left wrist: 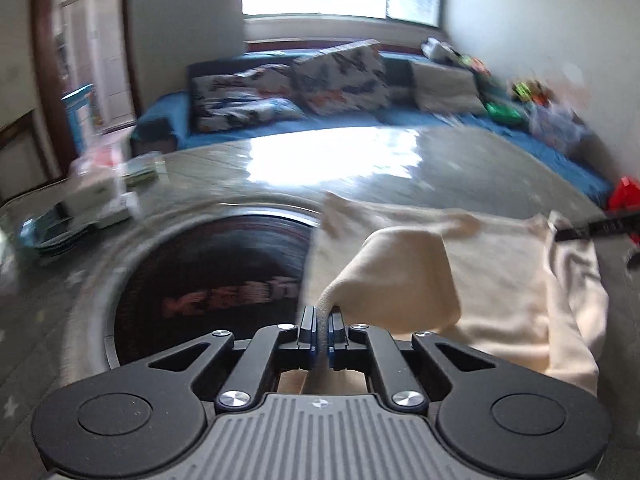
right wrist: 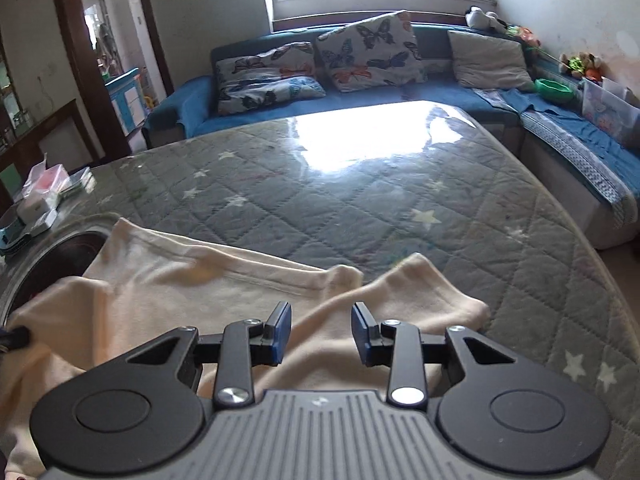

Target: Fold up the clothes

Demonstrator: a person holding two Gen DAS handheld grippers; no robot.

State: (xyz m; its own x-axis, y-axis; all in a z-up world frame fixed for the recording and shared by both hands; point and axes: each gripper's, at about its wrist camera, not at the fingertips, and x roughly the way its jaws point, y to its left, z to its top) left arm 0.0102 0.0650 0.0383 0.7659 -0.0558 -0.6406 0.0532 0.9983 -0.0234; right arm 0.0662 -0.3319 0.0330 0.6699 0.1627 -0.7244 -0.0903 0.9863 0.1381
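Note:
A cream garment (left wrist: 500,280) lies rumpled across the near part of the table, beside a round dark inset (left wrist: 212,280). My left gripper (left wrist: 323,328) is shut on a raised fold of its left side, and the cloth rises in a peak from the pads. One of the right gripper's black fingers (left wrist: 596,227) touches the garment's far right corner. In the right wrist view the same garment (right wrist: 200,292) spreads under my right gripper (right wrist: 322,334). That gripper stands open just above a bunched fold, and its blue pads (right wrist: 282,334) press on nothing.
The table carries a grey quilted star-pattern cover (right wrist: 360,200) under a glossy top with window glare. Boxes and packets (right wrist: 40,196) are stacked at its left edge. A blue corner sofa with butterfly cushions (right wrist: 360,52) and toys runs behind and to the right.

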